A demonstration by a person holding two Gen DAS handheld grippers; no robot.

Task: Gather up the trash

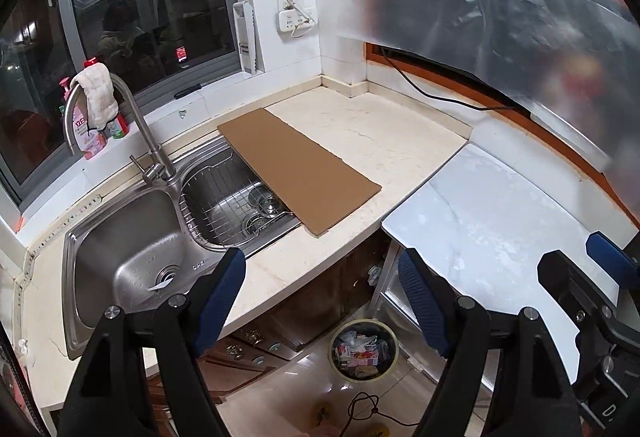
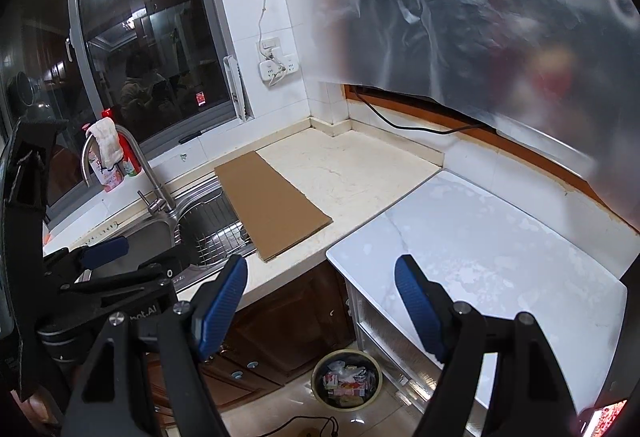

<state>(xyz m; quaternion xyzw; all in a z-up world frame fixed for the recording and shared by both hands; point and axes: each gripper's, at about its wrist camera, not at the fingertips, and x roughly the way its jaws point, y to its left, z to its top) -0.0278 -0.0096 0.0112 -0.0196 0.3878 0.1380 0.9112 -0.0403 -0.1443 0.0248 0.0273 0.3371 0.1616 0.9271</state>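
From the left wrist view, the left gripper (image 1: 322, 293) hung over the front edge of the counter (image 1: 384, 145) with its two blue-padded fingers standing wide apart and nothing between them. Taking the sink (image 1: 132, 257) as the landmark, a flat sheet of cardboard (image 1: 298, 169) lay just to its right, one long edge overhanging the sink's right basin, where a wire rack (image 1: 228, 197) sat. A curved tap (image 1: 144, 133) rose behind the sink with a pale cloth (image 1: 98, 93) draped over its top, and bottles (image 1: 94, 137) stood on the sill behind that. Below and to the right of the sink, down on the floor, a round bin (image 1: 362, 351) held the trash (image 1: 360, 351), a heap of wrappers and small packets. Farther right of the sink a white slab (image 1: 492, 209) adjoined the counter, and the right gripper's blue tip (image 1: 612, 257) showed at that slab's far right edge. From the right wrist view, the right gripper (image 2: 320, 307) likewise had its fingers spread apart and empty, poised above the gap where counter (image 2: 352, 173) met white slab (image 2: 500, 249). The sink (image 2: 156, 233) was at the left, largely hidden behind the left gripper (image 2: 104, 251), whose opening could not be judged from here. The cardboard (image 2: 268, 205) lay right of the sink, and the bin (image 2: 346, 379) with its trash (image 2: 348, 383) stood on the floor below and right of it, between the right gripper's fingers in the picture but far beneath them.
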